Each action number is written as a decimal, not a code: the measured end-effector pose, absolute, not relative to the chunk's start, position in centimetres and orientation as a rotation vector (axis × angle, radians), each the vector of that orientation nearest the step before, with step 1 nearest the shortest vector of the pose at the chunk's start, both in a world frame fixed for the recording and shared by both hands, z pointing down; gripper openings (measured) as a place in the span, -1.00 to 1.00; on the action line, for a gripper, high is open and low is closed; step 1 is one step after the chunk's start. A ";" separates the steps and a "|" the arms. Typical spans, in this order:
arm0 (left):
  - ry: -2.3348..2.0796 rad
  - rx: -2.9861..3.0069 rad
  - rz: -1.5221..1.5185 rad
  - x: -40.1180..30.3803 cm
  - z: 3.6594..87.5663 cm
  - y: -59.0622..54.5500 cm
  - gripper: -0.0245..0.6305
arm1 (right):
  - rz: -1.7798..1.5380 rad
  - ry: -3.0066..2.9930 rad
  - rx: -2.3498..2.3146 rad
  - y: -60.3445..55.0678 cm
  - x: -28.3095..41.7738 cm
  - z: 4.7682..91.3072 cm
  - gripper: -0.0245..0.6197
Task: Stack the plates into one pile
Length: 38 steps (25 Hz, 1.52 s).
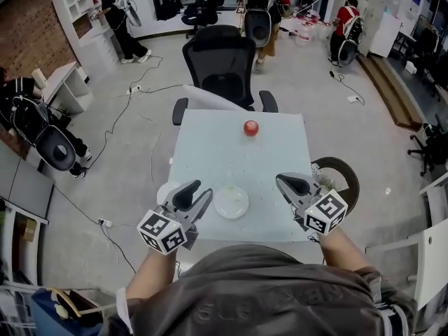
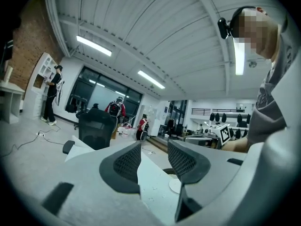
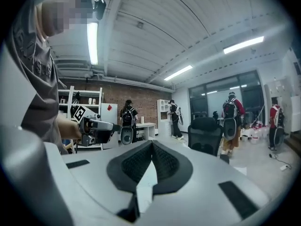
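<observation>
White plate (image 1: 231, 201); grey shirt (image 1: 280, 296) lettering illegible

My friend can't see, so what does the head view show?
A person holds the left gripper and right gripper over a pale table's near edge. A clear plate lies between them, a white plate by the left one, a round red thing farther off.

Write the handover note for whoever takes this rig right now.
Left tool: open, empty.
Right tool: shut, empty.
Plates on the pale square table: a translucent round plate at the near middle, and a white round plate at the left edge, partly hidden by the left tool.
Done: nothing stacked.
Left: set one plate on the other.
</observation>
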<state>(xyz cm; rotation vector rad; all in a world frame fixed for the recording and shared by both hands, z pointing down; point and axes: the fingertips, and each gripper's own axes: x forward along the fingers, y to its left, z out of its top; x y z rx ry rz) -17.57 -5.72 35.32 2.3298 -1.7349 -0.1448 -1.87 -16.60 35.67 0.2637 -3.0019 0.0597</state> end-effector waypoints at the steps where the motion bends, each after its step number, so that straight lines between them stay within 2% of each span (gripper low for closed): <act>1: -1.741 2.307 -0.158 -17.6 35.5 -6.0 -0.42 | 0.071 -3.003 0.252 -17.0 -1.7 35.9 -0.94; 6: -1.775 2.235 -0.133 -20.9 37.7 -6.2 -0.42 | 0.078 -2.997 0.234 -17.6 -3.5 37.0 -0.94; 13: -1.791 2.167 -0.067 -29.2 42.3 -3.9 -0.42 | 0.083 -2.972 0.216 -15.5 -11.0 38.4 -0.94; 26: -1.843 1.774 0.063 -42.8 59.0 -0.1 -0.42 | 0.110 -2.855 0.011 -12.9 -22.5 44.3 -0.94; 32: -1.767 1.639 0.099 -45.9 66.6 0.6 -0.42 | 0.129 -2.807 -0.030 -12.5 -24.4 47.1 -0.94; 38: -1.643 1.593 0.054 -45.9 70.7 -0.5 -0.41 | 0.169 -2.767 -0.025 -12.8 -24.7 49.6 -0.94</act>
